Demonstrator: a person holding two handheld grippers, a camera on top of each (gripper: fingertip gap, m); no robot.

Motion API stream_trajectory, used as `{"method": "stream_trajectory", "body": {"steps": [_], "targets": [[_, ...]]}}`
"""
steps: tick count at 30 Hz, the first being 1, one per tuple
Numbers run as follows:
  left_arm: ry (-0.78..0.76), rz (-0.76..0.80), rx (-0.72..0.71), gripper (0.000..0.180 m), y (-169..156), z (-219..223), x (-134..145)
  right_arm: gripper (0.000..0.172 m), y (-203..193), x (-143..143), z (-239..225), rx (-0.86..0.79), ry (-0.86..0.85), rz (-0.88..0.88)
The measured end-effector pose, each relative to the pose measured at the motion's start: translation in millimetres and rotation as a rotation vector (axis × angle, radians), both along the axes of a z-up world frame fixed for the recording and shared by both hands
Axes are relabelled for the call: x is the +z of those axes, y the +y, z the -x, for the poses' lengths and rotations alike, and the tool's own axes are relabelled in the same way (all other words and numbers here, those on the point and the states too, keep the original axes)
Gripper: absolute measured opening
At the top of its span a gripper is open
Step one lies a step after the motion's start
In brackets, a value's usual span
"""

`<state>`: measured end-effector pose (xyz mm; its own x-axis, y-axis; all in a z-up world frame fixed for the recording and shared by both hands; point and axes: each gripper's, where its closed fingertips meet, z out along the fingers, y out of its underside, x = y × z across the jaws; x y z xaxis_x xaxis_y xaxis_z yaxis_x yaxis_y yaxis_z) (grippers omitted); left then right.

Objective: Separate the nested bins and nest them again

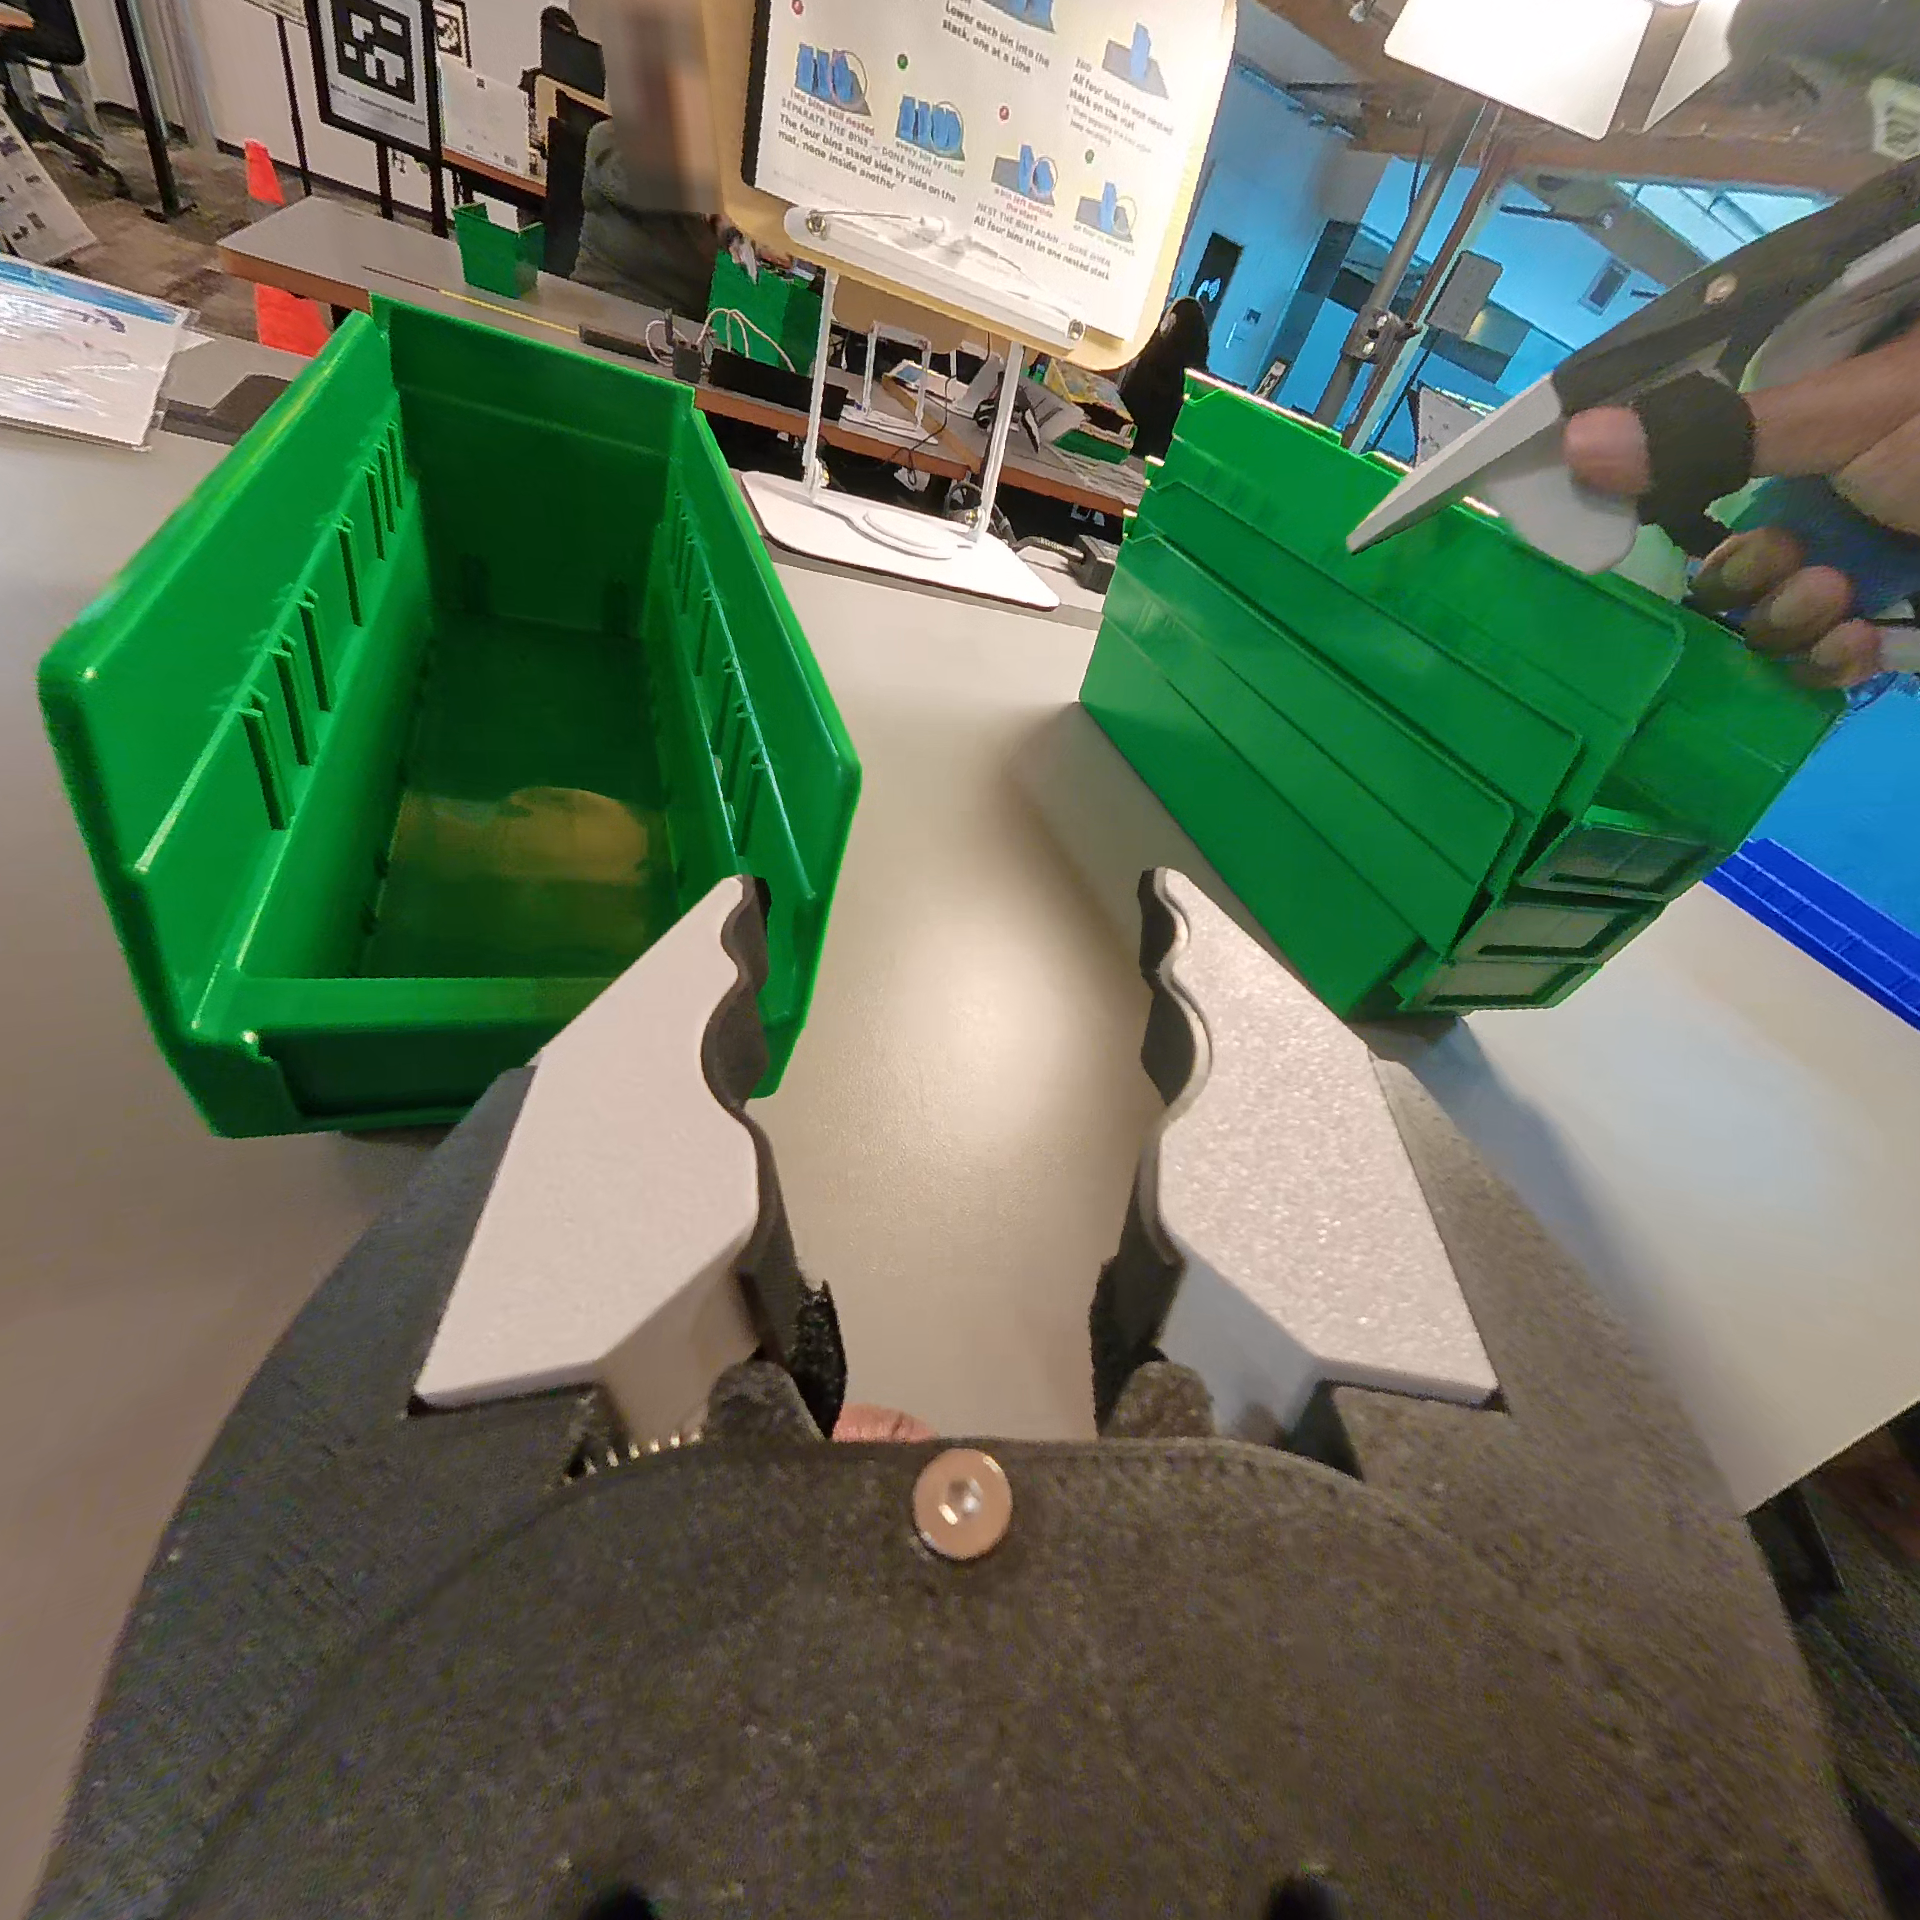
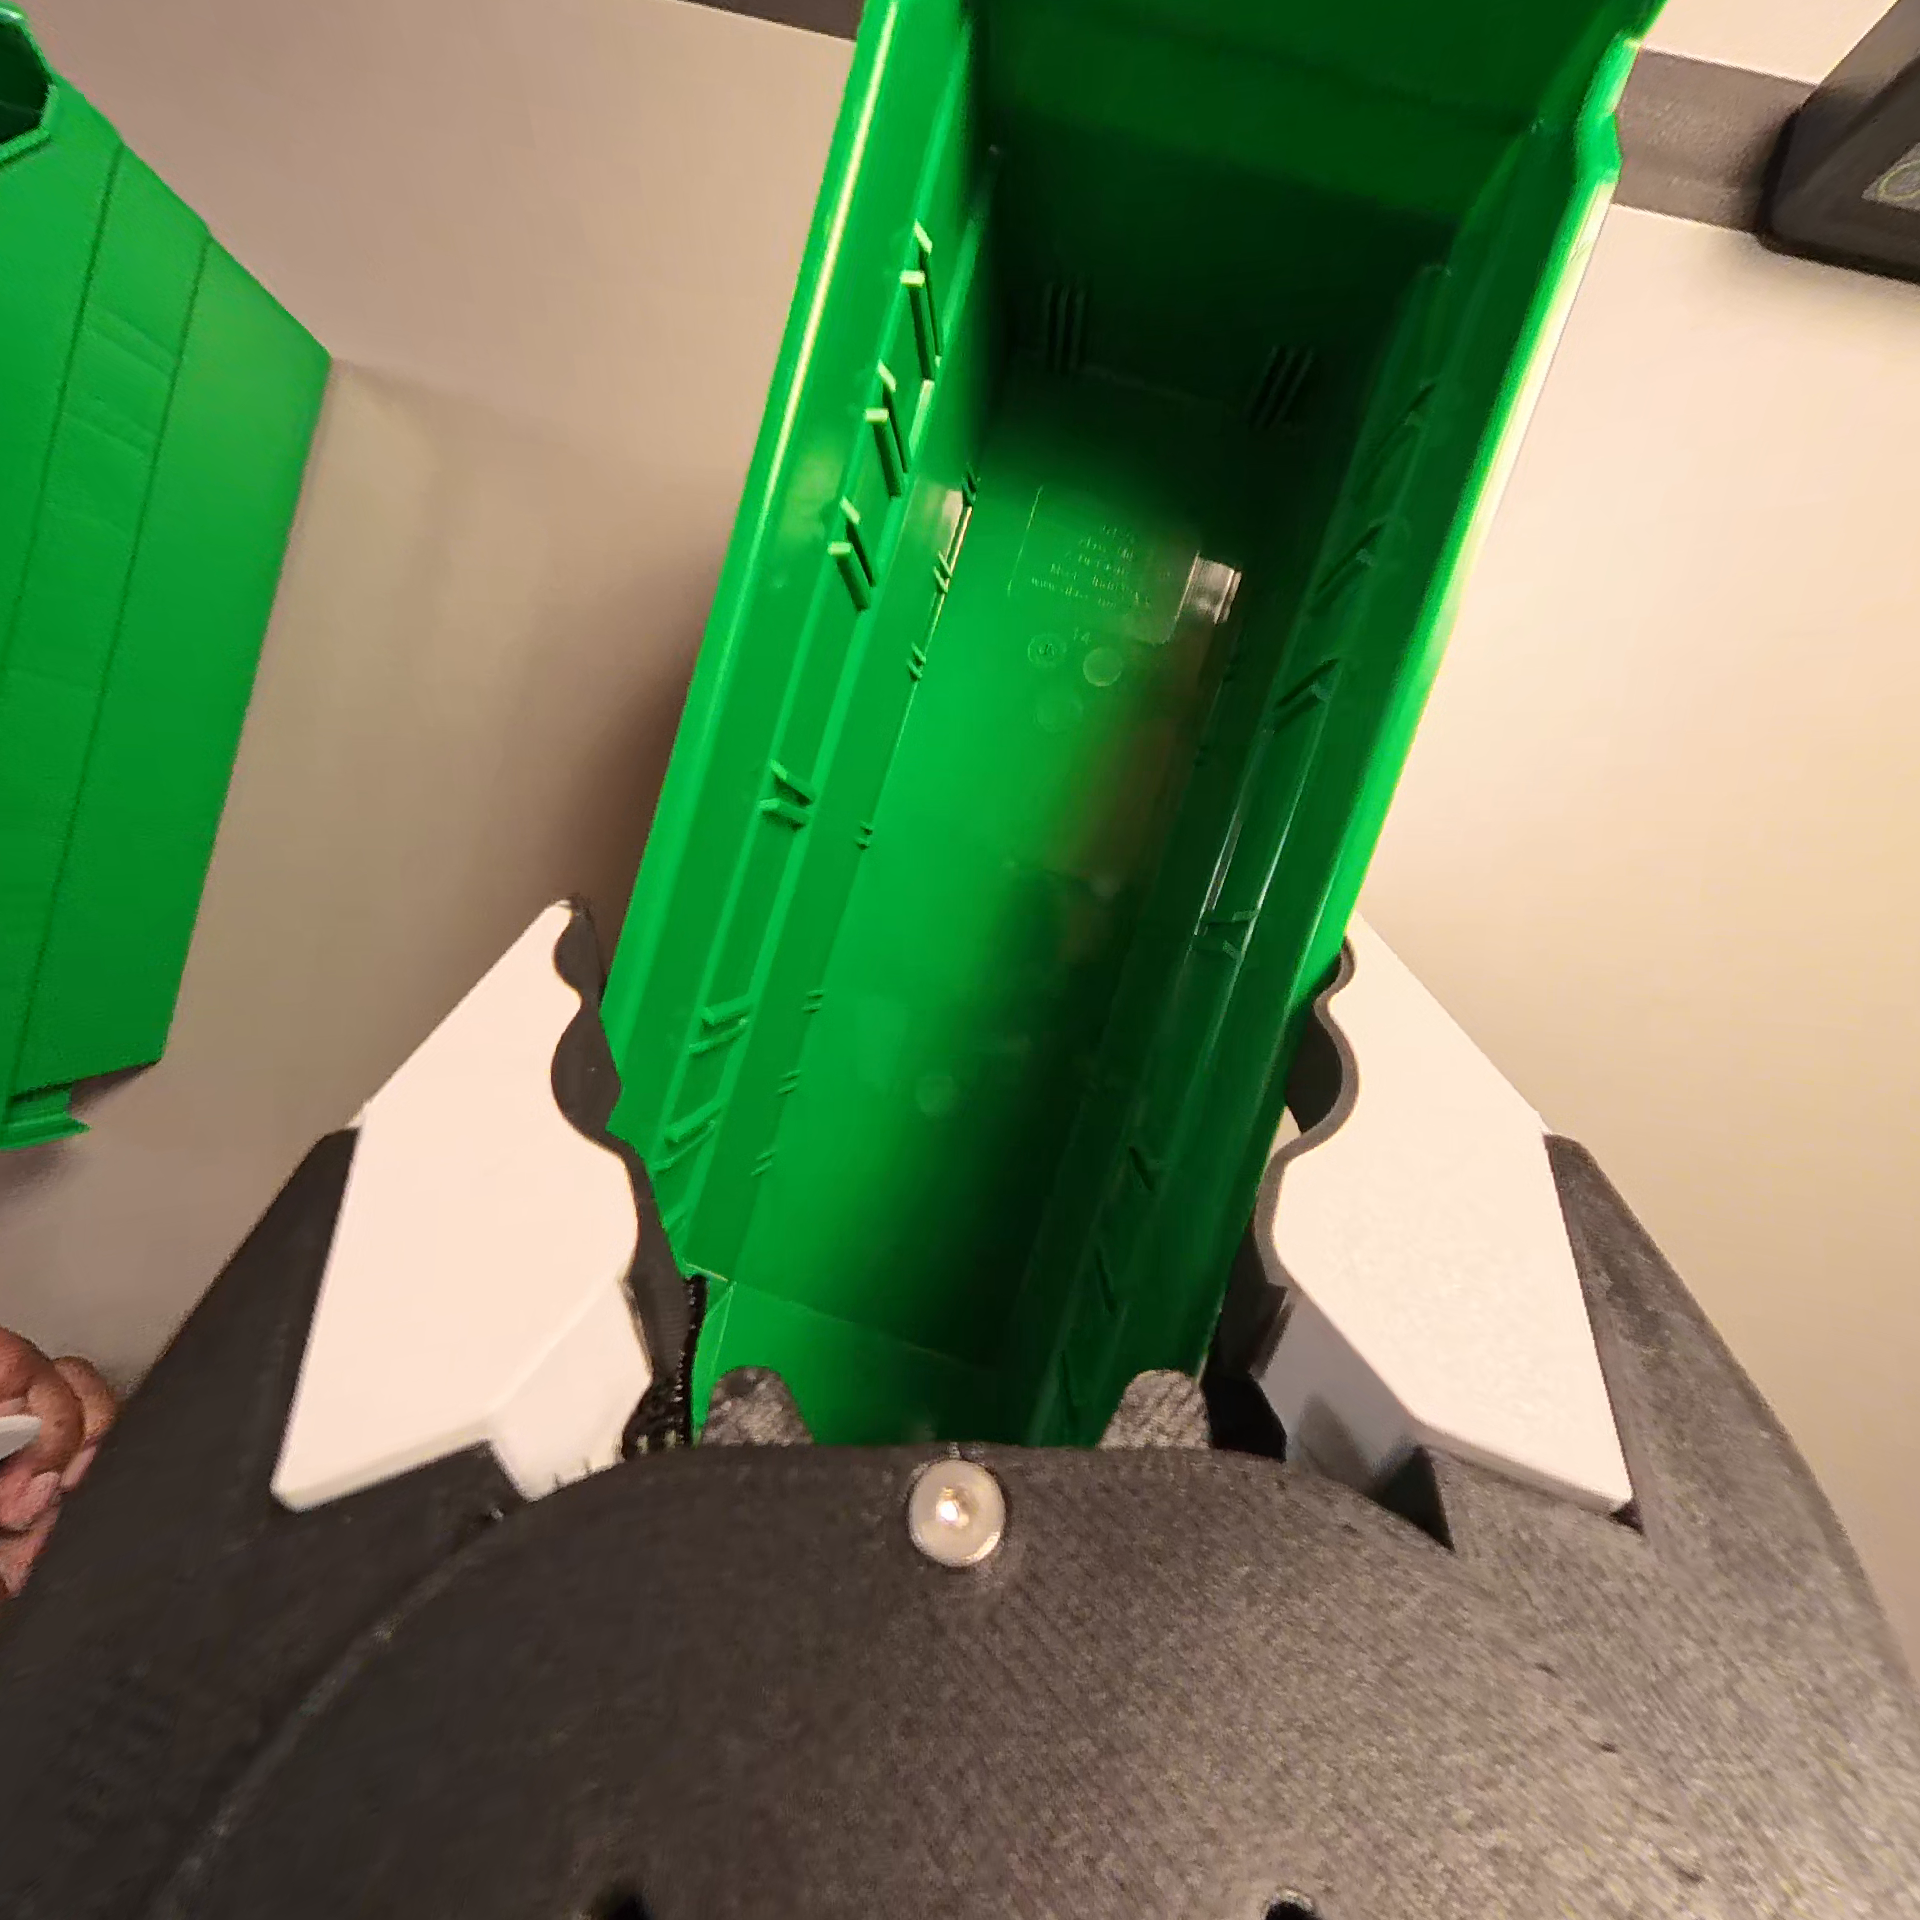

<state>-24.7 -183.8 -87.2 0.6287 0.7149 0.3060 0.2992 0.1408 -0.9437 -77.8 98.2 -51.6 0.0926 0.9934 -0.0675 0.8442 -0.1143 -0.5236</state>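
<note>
Showing only rightward: bin stack (image 1: 1382, 727)

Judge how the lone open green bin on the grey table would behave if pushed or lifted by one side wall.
The lone green bin looks like thin moulded plastic and holds nothing, so it is probably light for its size. Its ribbed walls suggest fair stiffness, though one wall alone may flex. Its glossy surface on the smooth grey table suggests it would slide rather than tip.

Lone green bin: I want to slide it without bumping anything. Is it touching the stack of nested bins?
Apart. The left wrist view shows a strip of bare grey table between the lone green bin and the stack of nested bins.
</note>
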Motion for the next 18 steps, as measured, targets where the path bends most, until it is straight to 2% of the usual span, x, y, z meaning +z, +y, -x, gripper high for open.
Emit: {"method": "stream_trajectory", "body": {"steps": [5, 9, 11, 14, 18], "targets": [[-0.003, 0.002, -0.001, 0.071, 0, 0, 0, 0.134, -7, 34, -9, 0.050, 0.173, 0.007], [0.001, 0.009, 0.001, 0.071, 1, 0, 0, 0.131, -27, 79, -36, 0.140, 0.484, 0.079], [0.009, 0.011, 0.003, 0.071, 1, -1, 0, 0.130, -35, 90, -61, 0.181, 0.630, 0.126], [0.013, 0.020, 0.003, 0.072, 1, -3, 0, 0.126, -37, 85, -103, 0.208, 0.799, 0.183], [0.046, 0.038, -0.004, 0.076, 1, -13, 2, 0.115, -40, 50, -152, 0.263, 0.921, 0.224]]}}
